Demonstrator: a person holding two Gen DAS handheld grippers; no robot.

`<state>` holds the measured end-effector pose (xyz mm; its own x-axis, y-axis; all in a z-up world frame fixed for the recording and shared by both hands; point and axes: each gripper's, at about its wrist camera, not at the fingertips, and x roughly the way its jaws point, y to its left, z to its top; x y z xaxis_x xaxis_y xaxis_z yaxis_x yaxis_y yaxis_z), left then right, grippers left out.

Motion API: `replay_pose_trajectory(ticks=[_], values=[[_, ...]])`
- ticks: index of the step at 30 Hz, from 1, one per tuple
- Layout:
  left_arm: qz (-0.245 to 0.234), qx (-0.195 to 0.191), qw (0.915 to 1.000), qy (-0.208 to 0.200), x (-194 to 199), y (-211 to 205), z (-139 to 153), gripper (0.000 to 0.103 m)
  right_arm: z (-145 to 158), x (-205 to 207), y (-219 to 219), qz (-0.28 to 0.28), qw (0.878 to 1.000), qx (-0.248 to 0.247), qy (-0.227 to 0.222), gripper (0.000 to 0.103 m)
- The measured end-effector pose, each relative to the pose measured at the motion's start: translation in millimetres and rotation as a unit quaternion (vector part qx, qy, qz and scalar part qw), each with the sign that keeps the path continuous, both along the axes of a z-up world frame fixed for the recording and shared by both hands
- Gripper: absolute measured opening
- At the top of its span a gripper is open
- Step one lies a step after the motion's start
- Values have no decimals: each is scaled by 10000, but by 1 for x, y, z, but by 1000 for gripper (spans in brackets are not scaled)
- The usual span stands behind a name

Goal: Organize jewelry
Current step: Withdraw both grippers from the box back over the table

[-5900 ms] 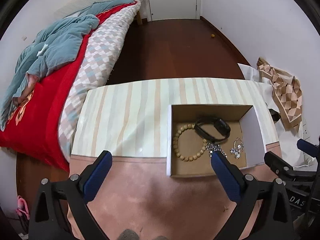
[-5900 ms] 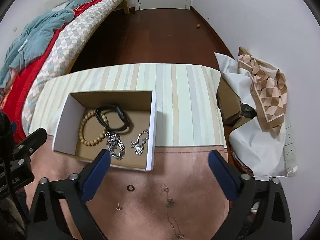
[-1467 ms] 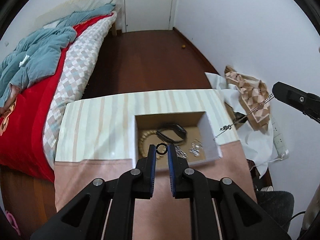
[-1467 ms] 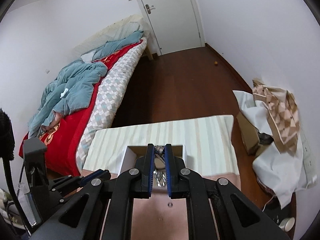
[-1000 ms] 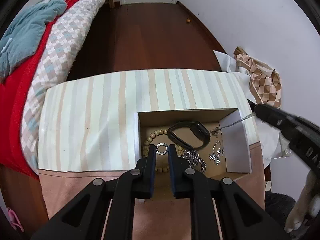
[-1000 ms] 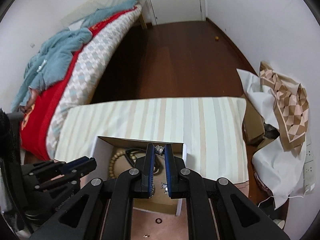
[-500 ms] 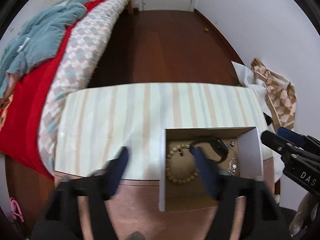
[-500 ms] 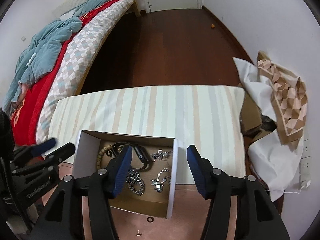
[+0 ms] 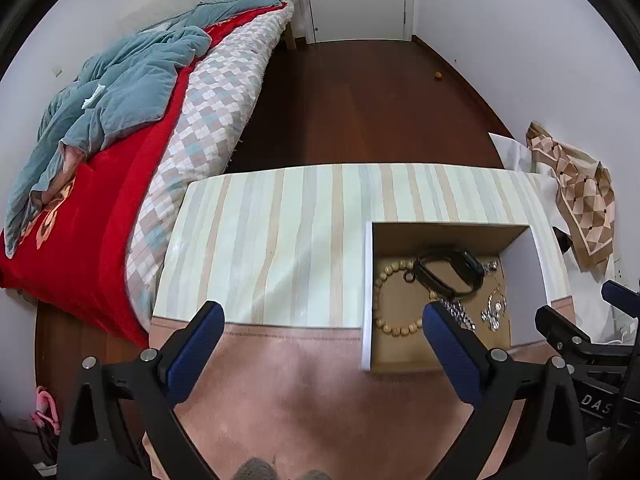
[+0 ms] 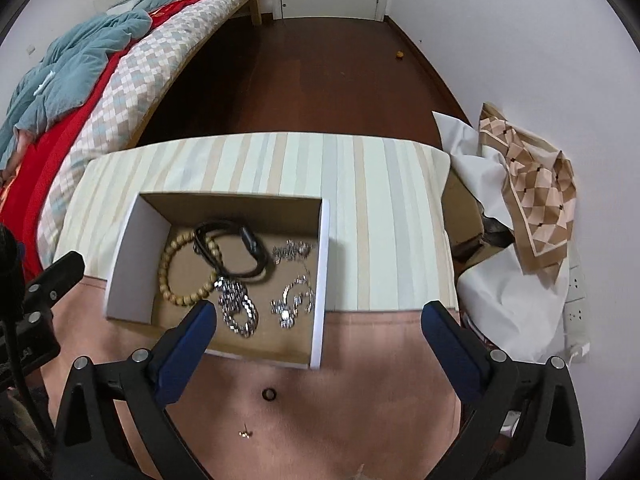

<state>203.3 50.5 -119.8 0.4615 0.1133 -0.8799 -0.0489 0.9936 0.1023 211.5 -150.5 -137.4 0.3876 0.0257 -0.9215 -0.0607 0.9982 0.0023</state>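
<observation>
An open cardboard box point(image 10: 322, 264) point(image 9: 532, 264) sits on the table. It holds a wooden bead bracelet point(image 10: 166, 276) point(image 9: 380, 312), a black band point(image 10: 250, 256) point(image 9: 460, 270), a small ring point(image 9: 409, 277), a silver chain bracelet point(image 10: 238, 308), a silver necklace point(image 10: 292, 250) and silver earrings point(image 10: 290, 304). A dark ring point(image 10: 269, 393) and a small gold stud point(image 10: 245, 434) lie on the pink cloth in front of the box. My left gripper point(image 9: 320, 332) is open and empty, left of the box. My right gripper point(image 10: 320, 328) is open and empty over the box's front right corner.
The table has a striped cloth point(image 10: 380, 208) at the back and a pink cloth point(image 10: 360, 420) in front. A bed point(image 9: 120, 160) stands at the left. White bags and a patterned scarf point(image 10: 532, 192) lie at the right. Dark wooden floor point(image 10: 304, 80) lies beyond.
Both grippers were shut, left on a small ring and right on a chain necklace; both opened over the box. The ring and necklace now lie inside it. Both grippers drew back.
</observation>
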Motion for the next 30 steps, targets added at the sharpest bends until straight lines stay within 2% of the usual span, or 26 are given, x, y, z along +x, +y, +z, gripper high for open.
replay_pose_trajectory(ticks=[7,20,30], values=[[-18,91,9998,-200,-25,-2,17,102,20,-22,-1,-84,9997,29,-228,103],[-24,144,9964,-841,-83,-7,70,101,93,-86,-6,-181,9949,114,-985,103],[68,38,9930,-1176,-117,-7,100,101,132,-128,-6,-155,9905,221,-1351,103]])
